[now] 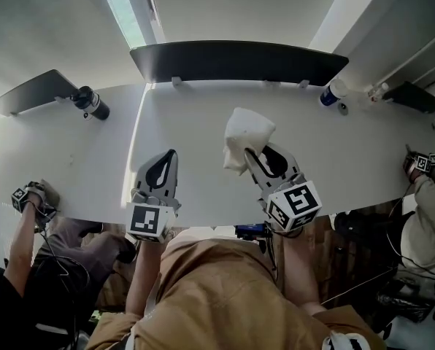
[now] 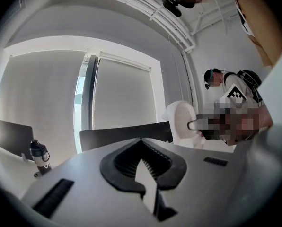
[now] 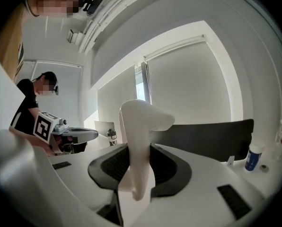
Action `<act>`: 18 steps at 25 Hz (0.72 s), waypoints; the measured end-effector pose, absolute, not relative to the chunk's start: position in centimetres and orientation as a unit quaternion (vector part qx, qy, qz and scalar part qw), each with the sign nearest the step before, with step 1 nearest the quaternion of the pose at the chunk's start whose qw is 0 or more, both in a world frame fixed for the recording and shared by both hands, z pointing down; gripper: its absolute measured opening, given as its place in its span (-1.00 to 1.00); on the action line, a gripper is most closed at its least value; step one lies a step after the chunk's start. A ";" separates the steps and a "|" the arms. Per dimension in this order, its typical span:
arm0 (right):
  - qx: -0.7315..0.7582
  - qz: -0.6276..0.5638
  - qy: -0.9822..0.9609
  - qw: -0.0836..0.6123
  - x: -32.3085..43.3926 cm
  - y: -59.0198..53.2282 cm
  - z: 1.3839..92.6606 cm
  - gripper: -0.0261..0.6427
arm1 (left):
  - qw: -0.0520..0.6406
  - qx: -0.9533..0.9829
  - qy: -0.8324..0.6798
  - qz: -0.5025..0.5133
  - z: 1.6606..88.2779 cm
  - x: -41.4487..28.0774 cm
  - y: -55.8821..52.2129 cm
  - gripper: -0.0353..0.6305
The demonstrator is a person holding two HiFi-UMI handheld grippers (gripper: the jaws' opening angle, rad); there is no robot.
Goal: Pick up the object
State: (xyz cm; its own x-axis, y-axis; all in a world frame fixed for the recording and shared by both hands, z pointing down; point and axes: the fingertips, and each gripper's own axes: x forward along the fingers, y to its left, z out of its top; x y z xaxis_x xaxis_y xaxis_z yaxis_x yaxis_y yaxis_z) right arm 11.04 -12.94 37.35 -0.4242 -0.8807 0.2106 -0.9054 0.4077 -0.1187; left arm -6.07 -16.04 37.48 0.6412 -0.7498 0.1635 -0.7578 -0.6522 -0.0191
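Observation:
The object [image 1: 245, 138] is a cream-white, lumpy, folded-looking piece. It is lifted above the white table [image 1: 195, 122] with my right gripper [image 1: 248, 159] shut on its lower part. In the right gripper view the object [image 3: 138, 136] stands upright between the two black ridged pads and its top flares to the right. My left gripper [image 1: 168, 159] hovers to the left of it, near the table's front edge. Its pads meet at the tips, with nothing between them [image 2: 141, 148]. In the left gripper view, the object [image 2: 182, 122] shows at the right.
A long dark panel [image 1: 239, 60] stands along the table's far edge. A dark bottle [image 1: 92, 103] lies at the far left and a blue-capped bottle [image 1: 333, 93] at the far right. Other people's marker-cube grippers work at the left edge [image 1: 26, 197] and the right edge [image 1: 422, 162].

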 end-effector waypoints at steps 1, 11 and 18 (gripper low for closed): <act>0.538 0.099 -0.835 0.060 11.1 -12.7 37.2 -0.53 | 0.028 0.905 -0.418 0.077 37.6 -6.1 -16.0 -0.88; 0.584 0.053 -0.809 0.034 11.7 -11.7 35.0 -0.53 | 0.035 0.899 -0.429 0.075 37.6 -6.6 -15.8 -0.88; 0.610 0.033 -0.792 0.009 14.2 -11.5 33.3 -0.53 | 0.035 0.900 -0.429 0.076 37.3 -6.2 -15.9 -0.88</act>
State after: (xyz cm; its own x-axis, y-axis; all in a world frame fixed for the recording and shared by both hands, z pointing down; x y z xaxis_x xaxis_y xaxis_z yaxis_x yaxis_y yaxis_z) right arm 14.22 -11.47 33.31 -0.2556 -0.9653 0.0542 -0.9664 0.2536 -0.0418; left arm -6.17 -15.86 37.32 0.6209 -0.7661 0.1659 -0.7766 -0.6300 -0.0029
